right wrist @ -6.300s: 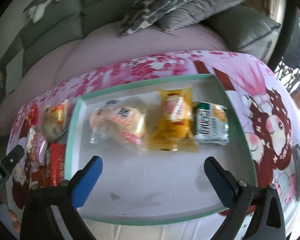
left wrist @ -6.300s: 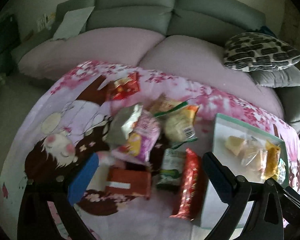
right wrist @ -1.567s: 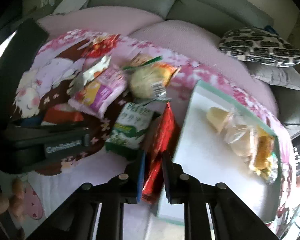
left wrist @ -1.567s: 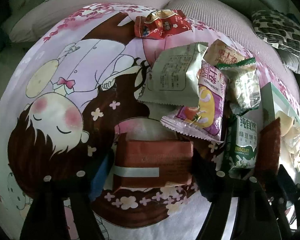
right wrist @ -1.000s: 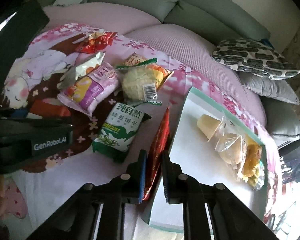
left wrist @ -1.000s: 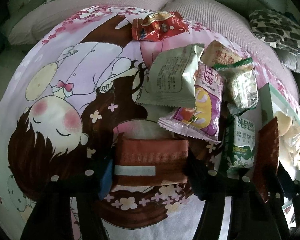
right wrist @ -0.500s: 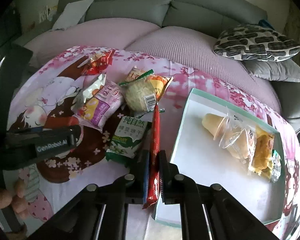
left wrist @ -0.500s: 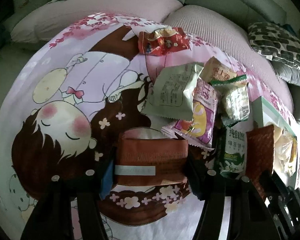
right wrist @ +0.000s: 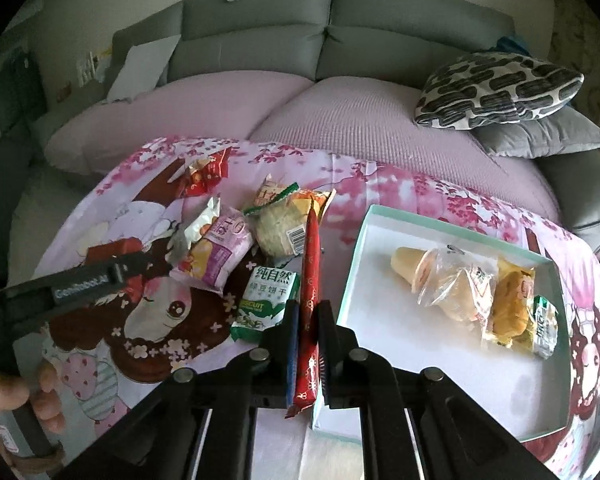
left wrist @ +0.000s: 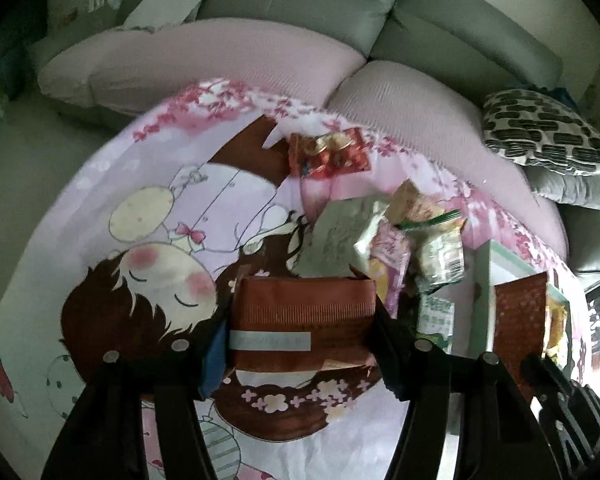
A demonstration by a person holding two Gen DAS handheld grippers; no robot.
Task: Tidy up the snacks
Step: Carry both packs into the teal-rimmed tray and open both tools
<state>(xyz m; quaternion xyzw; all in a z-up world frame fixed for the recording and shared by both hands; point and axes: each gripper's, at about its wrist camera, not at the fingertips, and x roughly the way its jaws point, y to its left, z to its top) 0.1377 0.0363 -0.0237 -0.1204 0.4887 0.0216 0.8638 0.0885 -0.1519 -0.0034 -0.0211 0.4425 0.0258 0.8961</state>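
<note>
My left gripper is shut on a brown snack packet and holds it lifted above the cartoon-print cloth. My right gripper is shut on a long red snack packet, held edge-up beside the left rim of the white tray; that packet also shows in the left wrist view. The tray holds several wrapped snacks at its far right. A pile of loose snacks lies left of the tray: a green biscuit pack, a purple pack, a clear bun pack, a red pack.
The cloth covers a low surface in front of a grey sofa with pink cushions. A patterned pillow lies at the back right. The left gripper's body reaches in from the left, a hand on its handle.
Both grippers have risen with their packets. The brown packet has lifted off the cloth. The red packet has turned edge-up and come level with the tray's left rim.
</note>
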